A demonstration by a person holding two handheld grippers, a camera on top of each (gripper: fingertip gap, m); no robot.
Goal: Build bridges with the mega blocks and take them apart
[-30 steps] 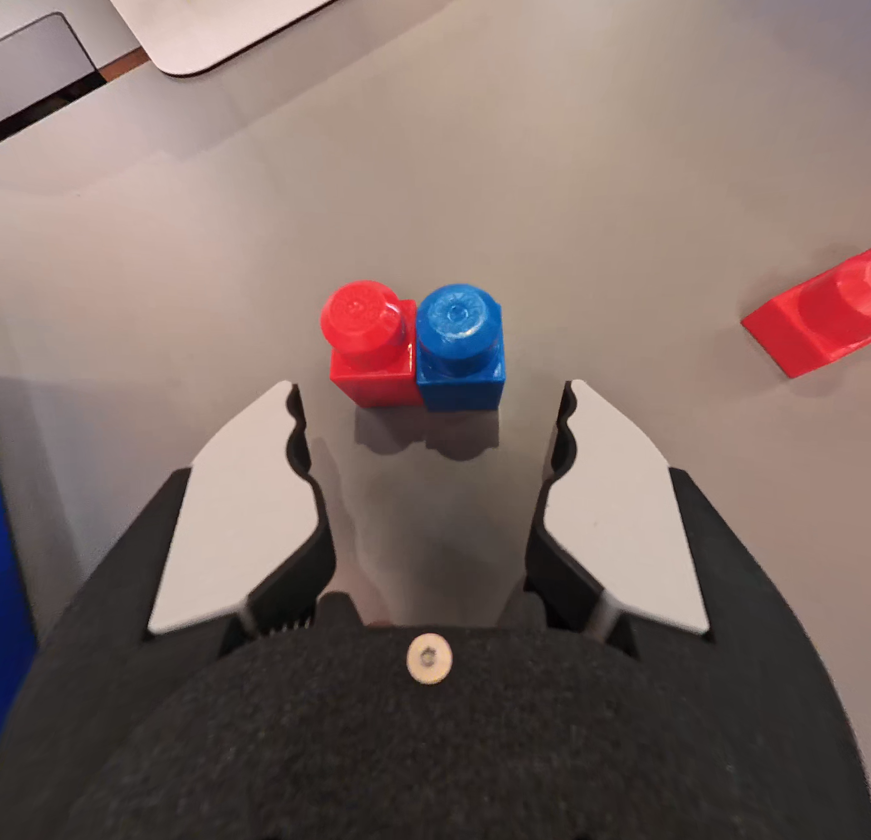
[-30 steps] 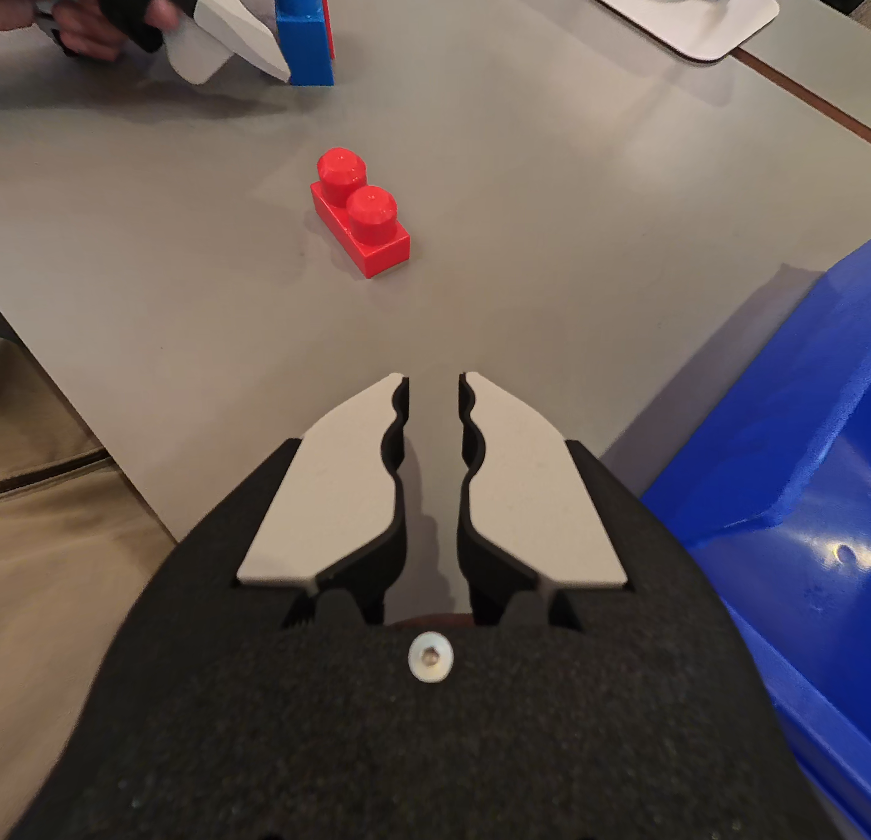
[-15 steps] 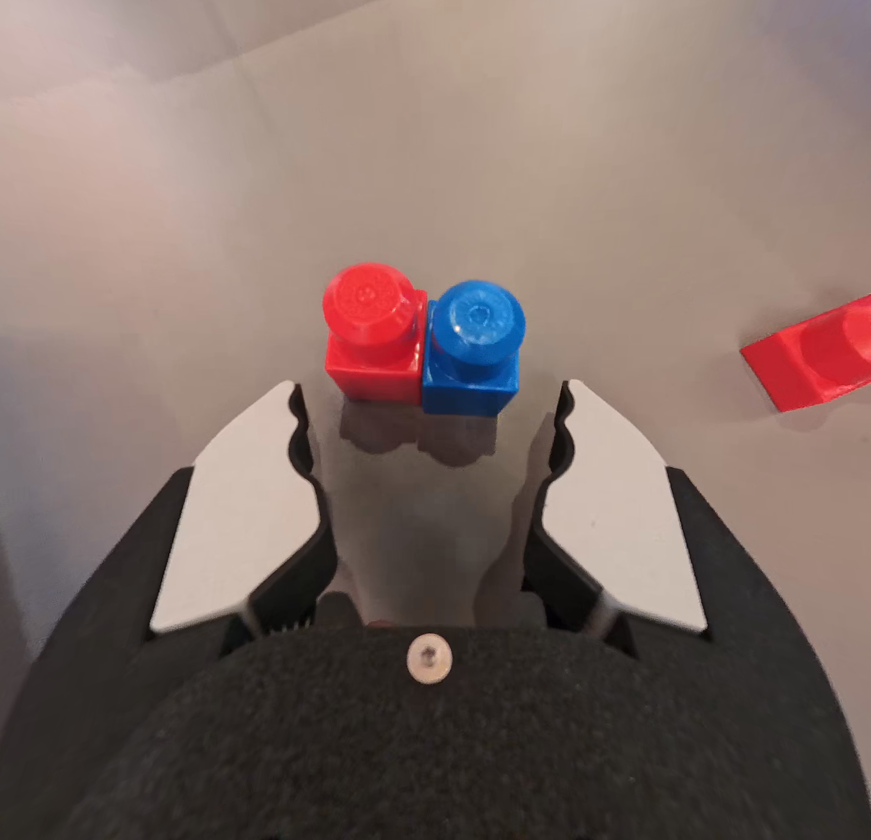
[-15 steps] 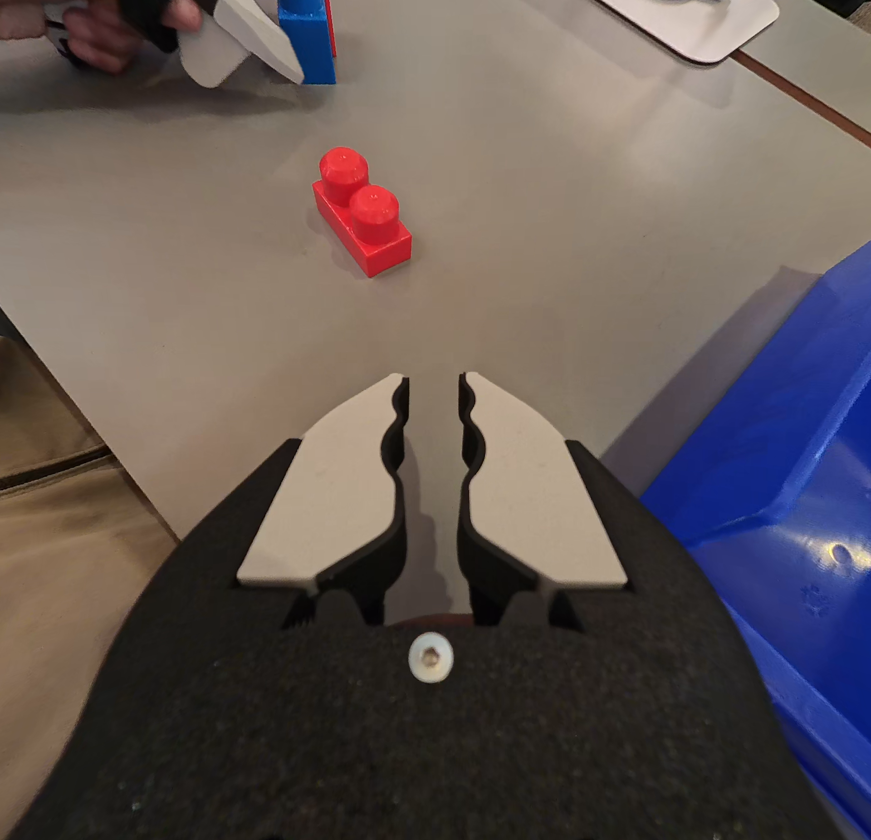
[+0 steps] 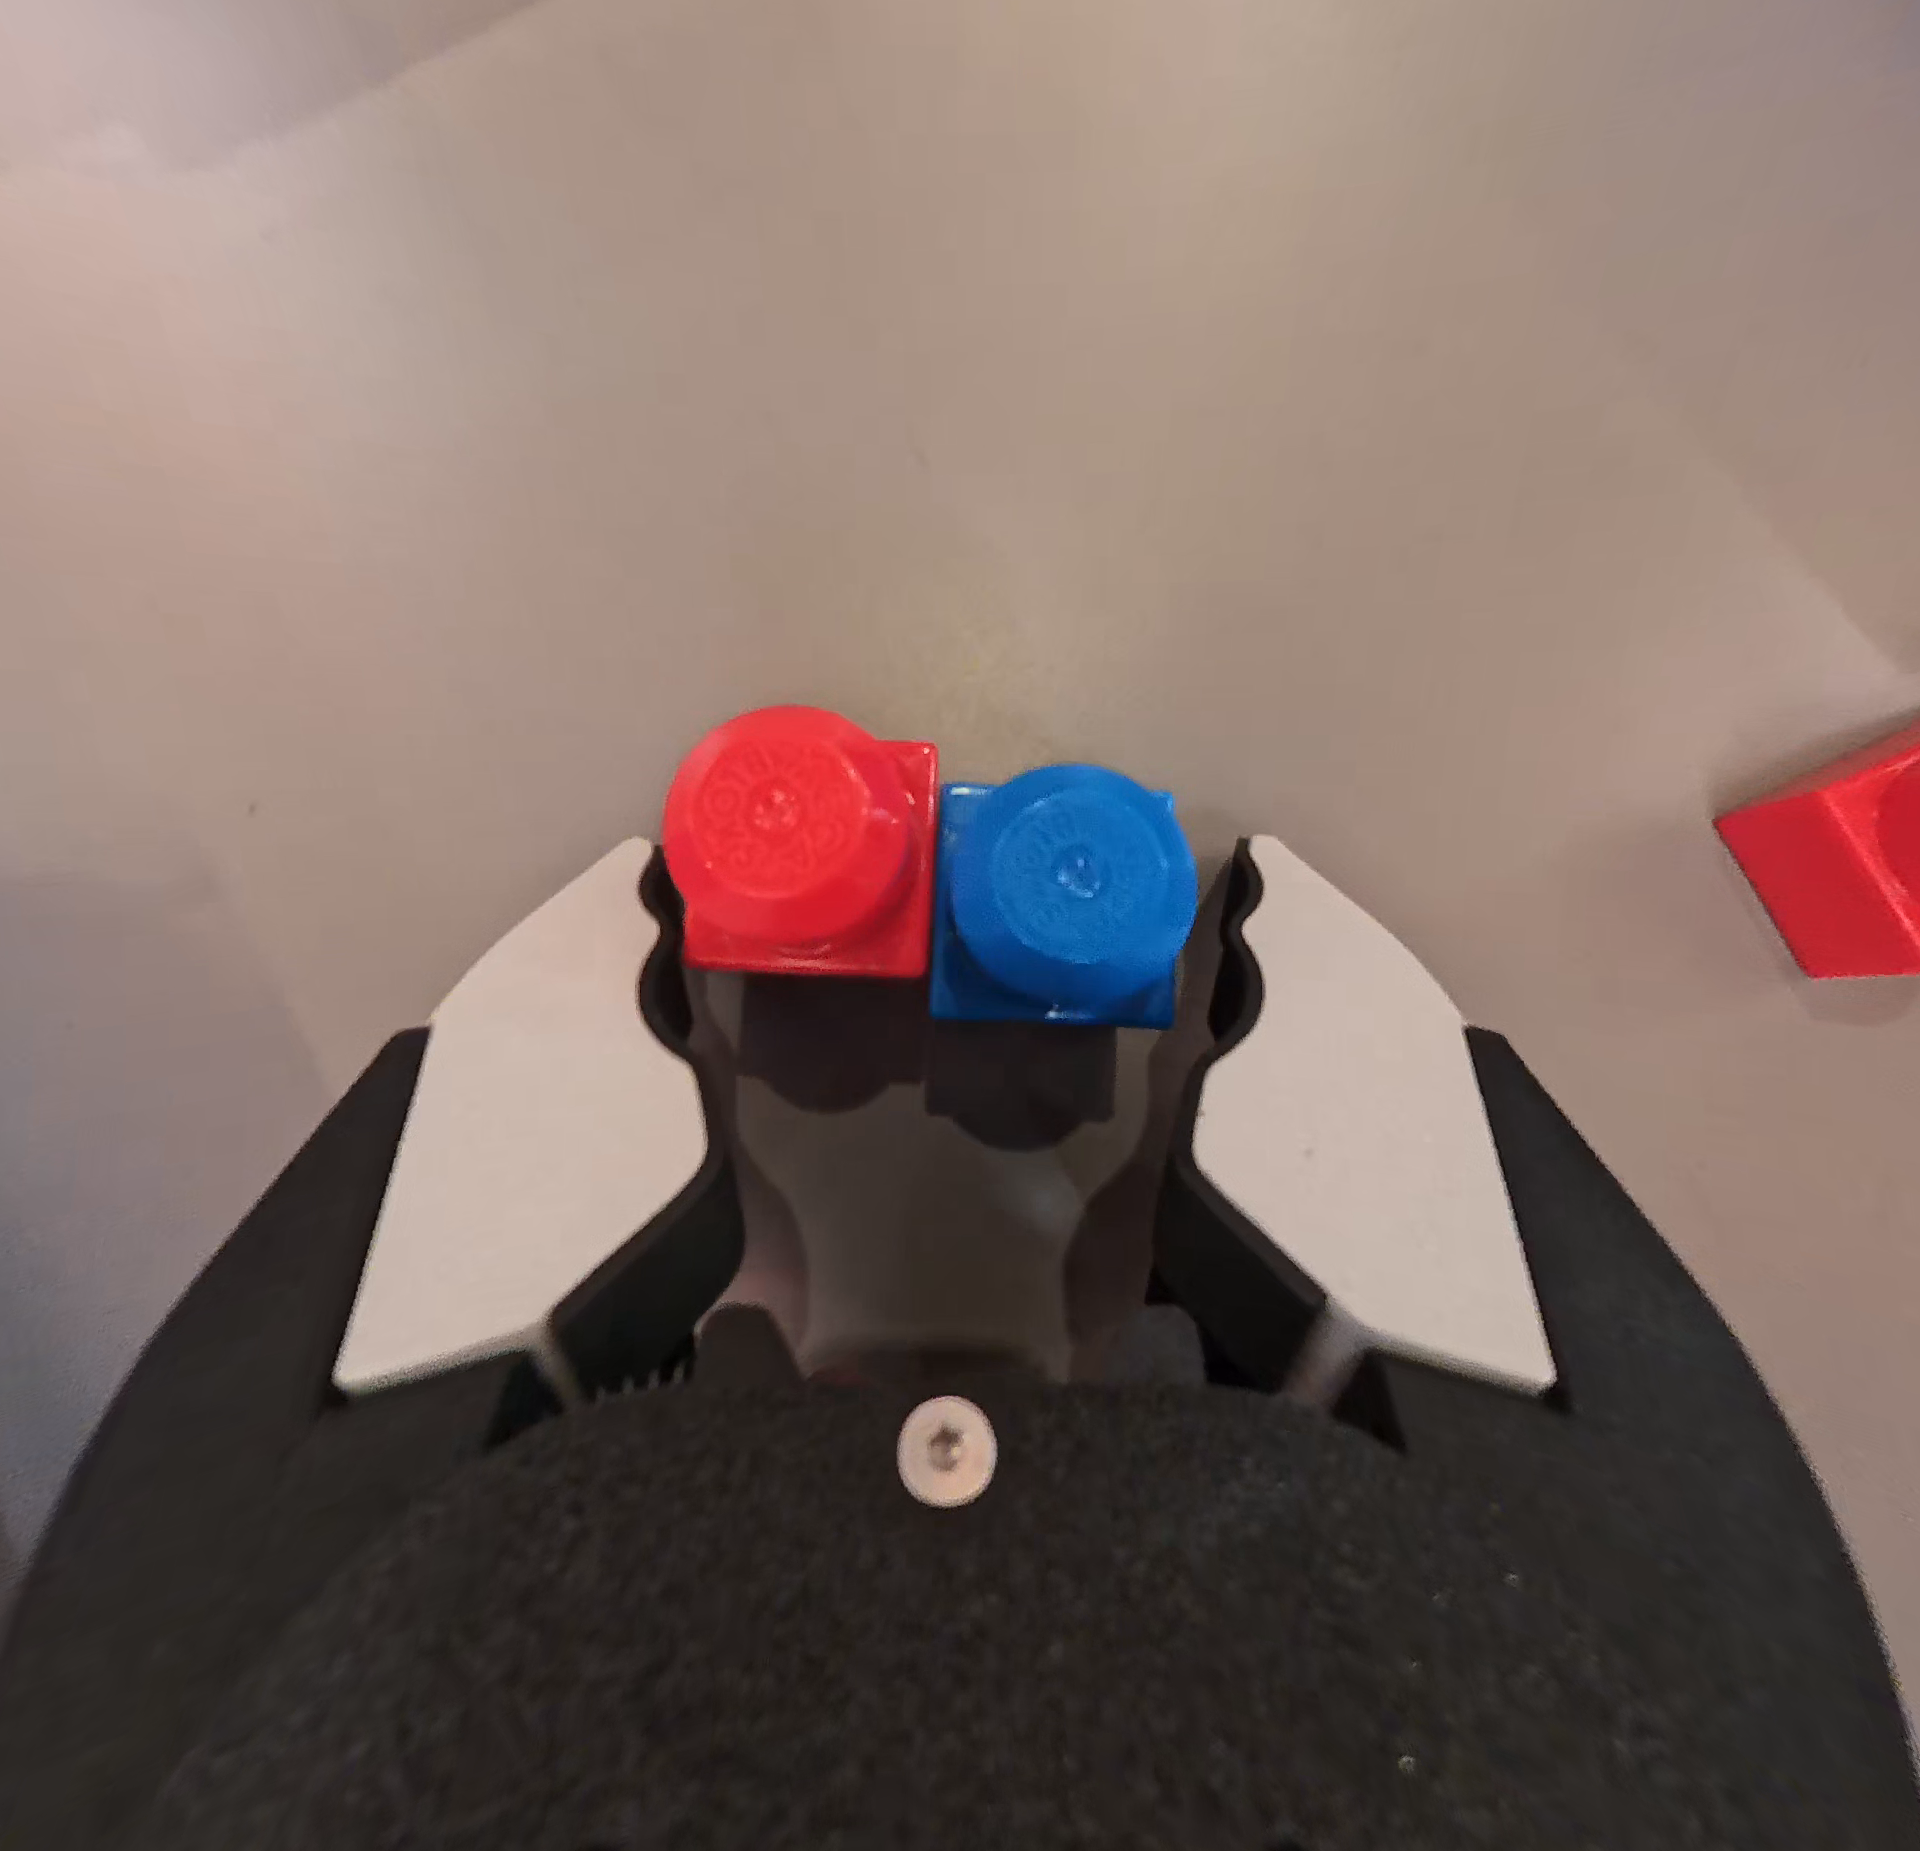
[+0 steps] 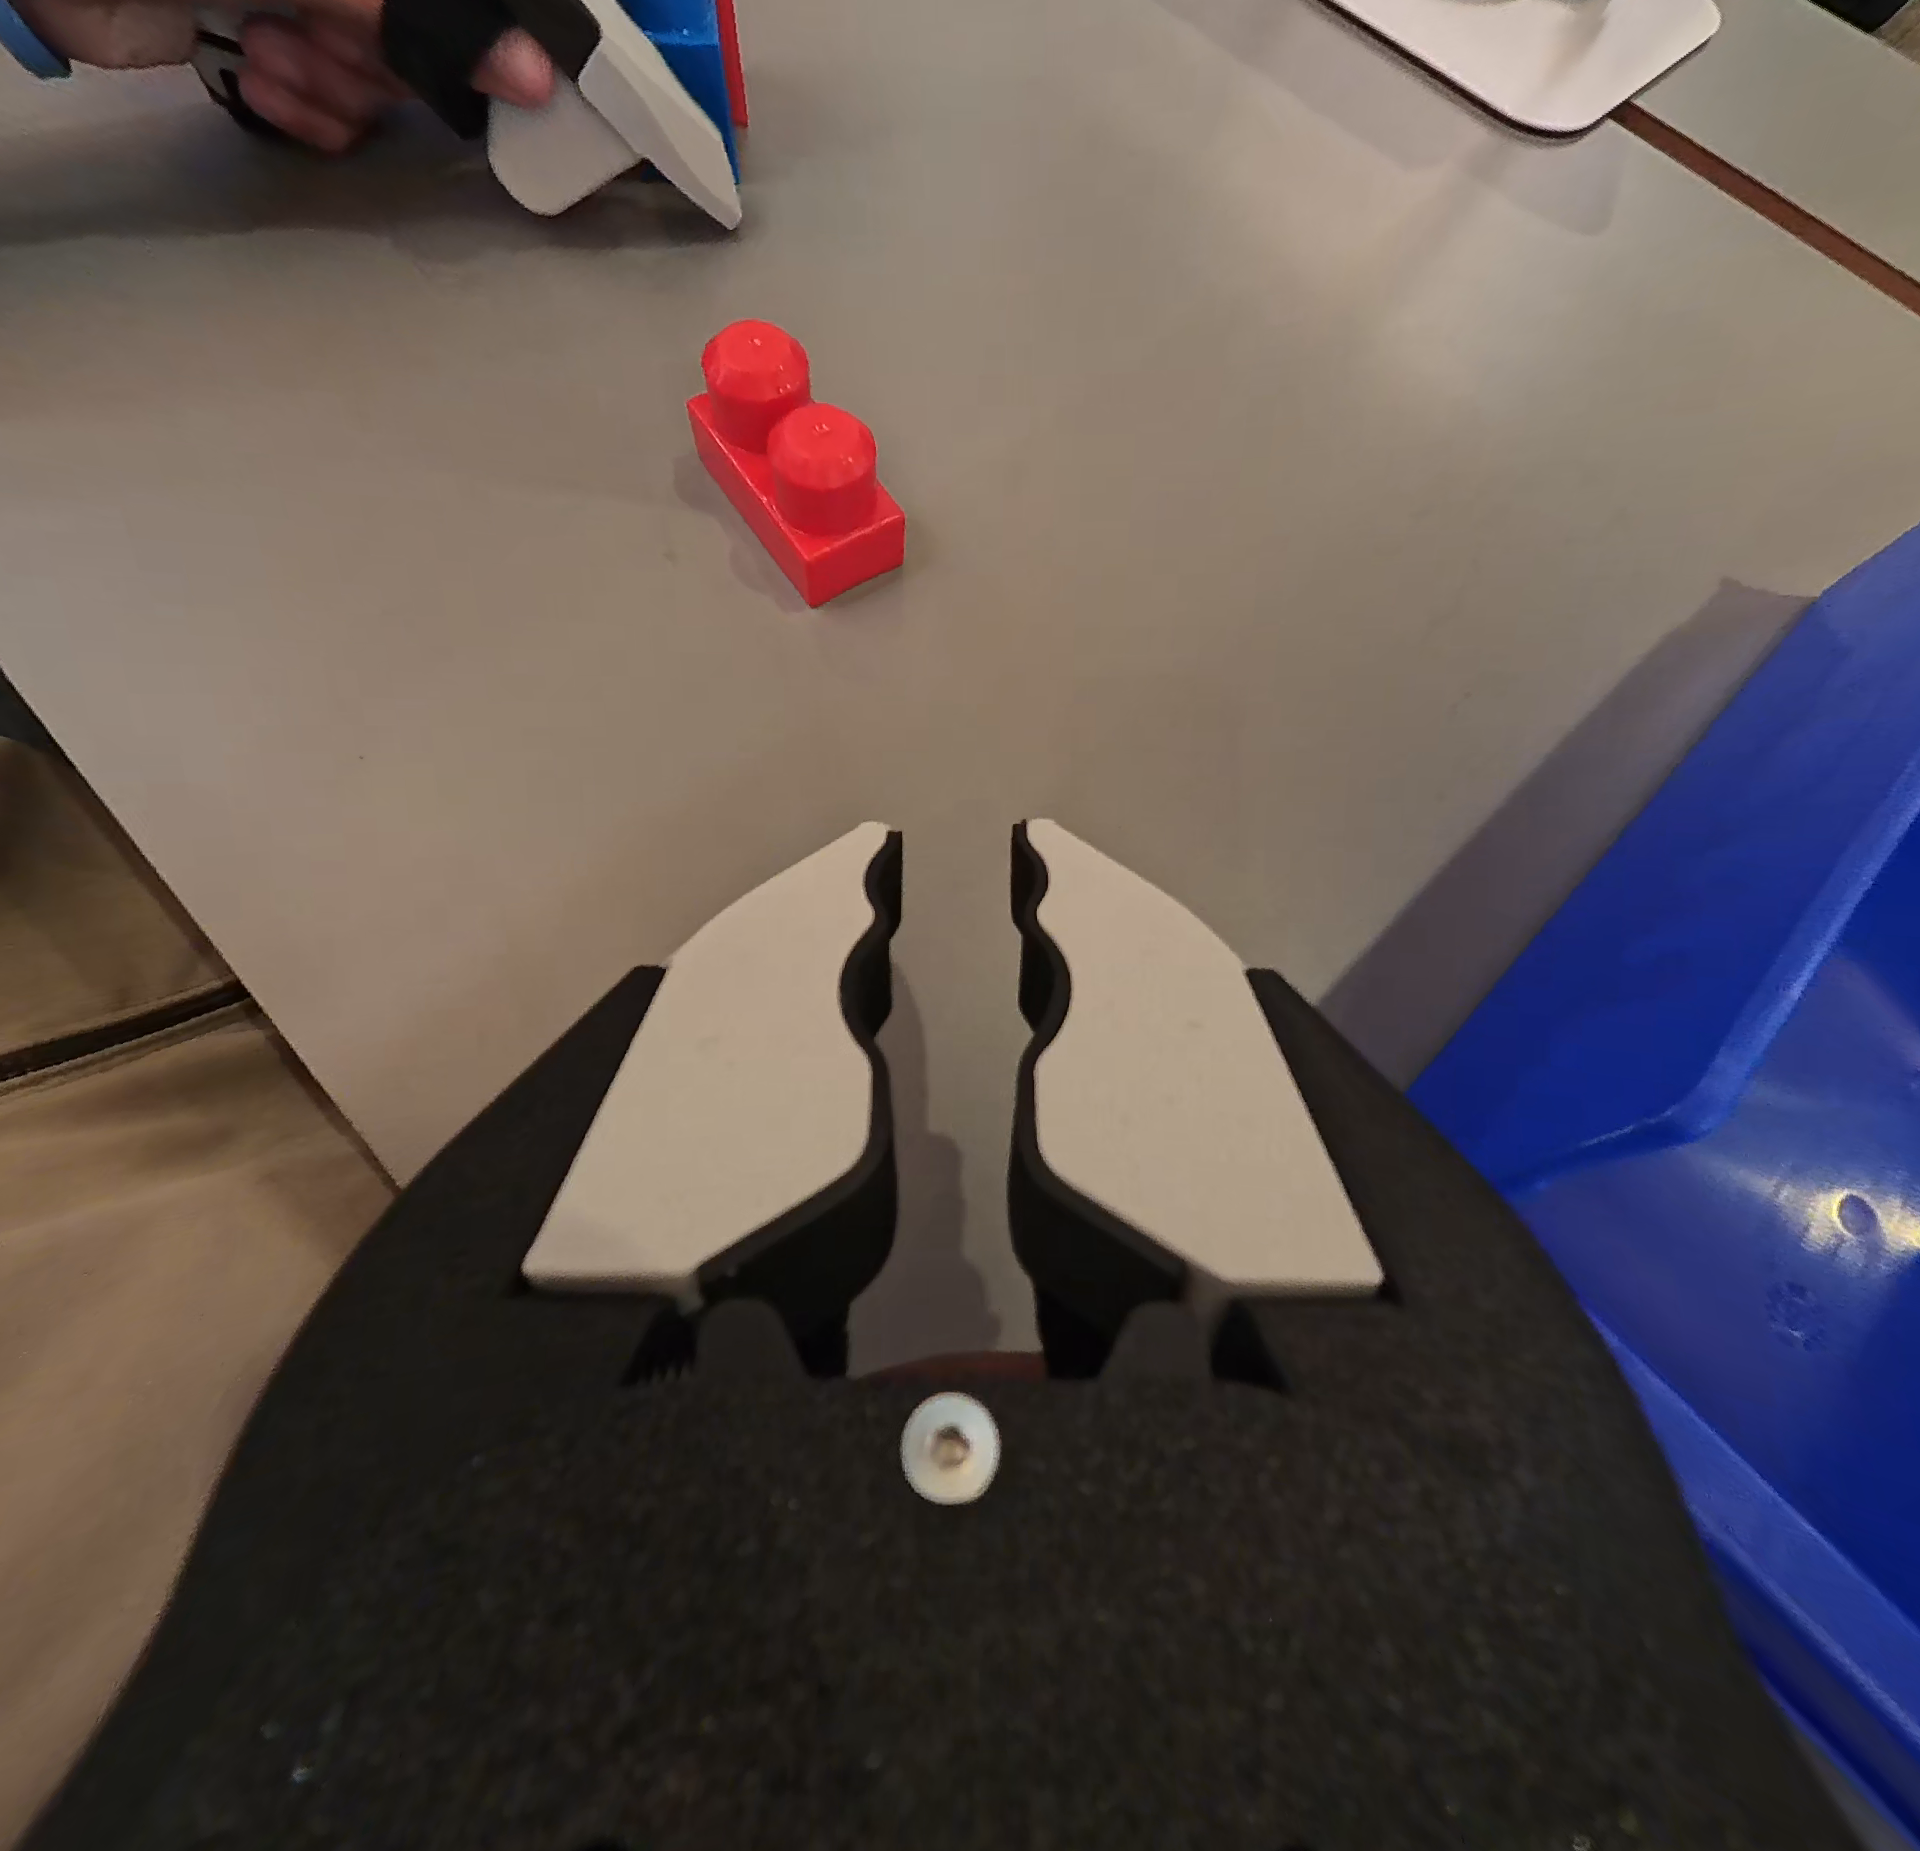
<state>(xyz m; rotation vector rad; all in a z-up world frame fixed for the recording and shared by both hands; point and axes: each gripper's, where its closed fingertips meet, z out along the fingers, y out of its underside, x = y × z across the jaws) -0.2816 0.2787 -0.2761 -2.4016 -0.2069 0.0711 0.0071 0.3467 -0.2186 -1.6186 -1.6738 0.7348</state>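
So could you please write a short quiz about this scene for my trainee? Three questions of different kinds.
1. True or false: the left tool is wide open around the red single block and blue single block.
2. How many studs has the red block lying alone on the table?
3. What stands to the right of the right tool: A) blue bin, B) green cup, C) yellow box?

Key: 1 true; 2 two; 3 A.

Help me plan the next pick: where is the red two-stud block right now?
In the right wrist view the red two-stud block lies alone on the grey table, ahead of the right tool; the left tool is beyond it.
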